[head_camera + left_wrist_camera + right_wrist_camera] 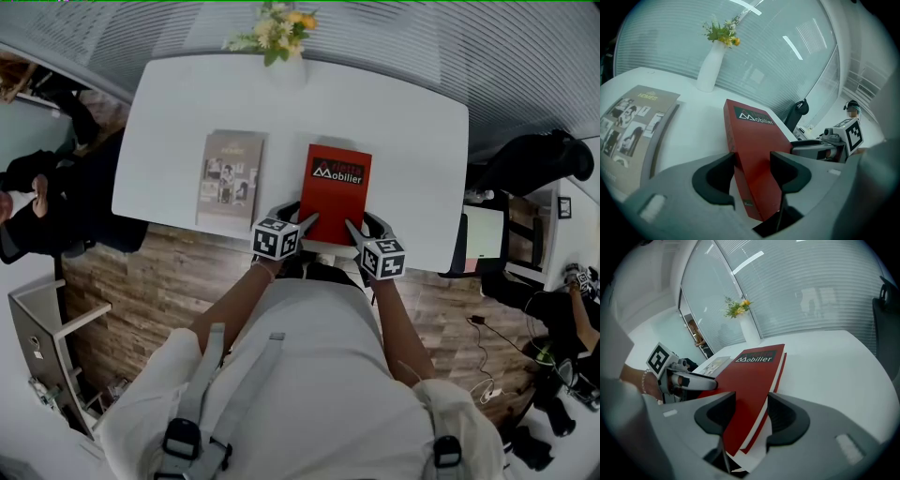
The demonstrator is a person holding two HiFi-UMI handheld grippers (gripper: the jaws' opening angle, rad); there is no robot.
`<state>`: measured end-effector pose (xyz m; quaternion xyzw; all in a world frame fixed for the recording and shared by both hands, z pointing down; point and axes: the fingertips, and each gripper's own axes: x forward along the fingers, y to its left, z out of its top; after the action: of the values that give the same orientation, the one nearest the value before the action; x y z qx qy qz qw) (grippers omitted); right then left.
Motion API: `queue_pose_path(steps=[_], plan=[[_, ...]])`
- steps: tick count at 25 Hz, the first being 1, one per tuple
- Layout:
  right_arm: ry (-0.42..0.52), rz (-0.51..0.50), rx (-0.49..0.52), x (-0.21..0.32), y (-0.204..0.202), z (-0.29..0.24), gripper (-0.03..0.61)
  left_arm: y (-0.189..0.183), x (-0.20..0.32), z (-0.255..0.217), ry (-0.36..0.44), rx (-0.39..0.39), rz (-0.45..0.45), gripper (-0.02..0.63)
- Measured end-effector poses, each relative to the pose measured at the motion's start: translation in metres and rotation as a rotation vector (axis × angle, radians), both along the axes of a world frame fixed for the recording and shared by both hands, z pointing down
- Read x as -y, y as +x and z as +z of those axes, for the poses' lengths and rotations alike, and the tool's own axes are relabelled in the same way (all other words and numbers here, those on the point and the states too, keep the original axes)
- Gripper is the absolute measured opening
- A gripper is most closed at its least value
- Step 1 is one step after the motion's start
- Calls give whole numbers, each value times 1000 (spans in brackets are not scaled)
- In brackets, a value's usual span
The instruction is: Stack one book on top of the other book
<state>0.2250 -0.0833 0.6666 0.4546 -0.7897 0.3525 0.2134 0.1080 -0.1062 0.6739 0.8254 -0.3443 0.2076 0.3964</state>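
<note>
Left gripper (pixel 298 218) and right gripper (pixel 362 228) each pinch the near edge of the red book (pixel 336 187) at centre frame — the grey book (pixel 229 178) lies parallel to its left on the worktop (pixel 408 141), long axis up-frame, nearer the left gripper.

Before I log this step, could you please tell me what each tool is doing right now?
Left tool: closed on the red book.
Right tool: closed on the same book.

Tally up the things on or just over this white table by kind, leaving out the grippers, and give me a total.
Books: 2, the red book and the grey book
Vase of flowers: 1
Total: 3
</note>
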Motion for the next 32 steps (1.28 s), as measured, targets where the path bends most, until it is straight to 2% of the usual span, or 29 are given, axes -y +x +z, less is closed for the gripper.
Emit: queue_pose_path(steps=[10,18,32], plan=[[46,7,20,2,5,-48,207,4,3,-49,60,-7,-25,244],[133,20,49,-4,18,-102,207,17,-4,-104,152,-39,-74,245],[158,-4,56,-23,35,-110,207,34,-24,-113,183,-21,-99,249]])
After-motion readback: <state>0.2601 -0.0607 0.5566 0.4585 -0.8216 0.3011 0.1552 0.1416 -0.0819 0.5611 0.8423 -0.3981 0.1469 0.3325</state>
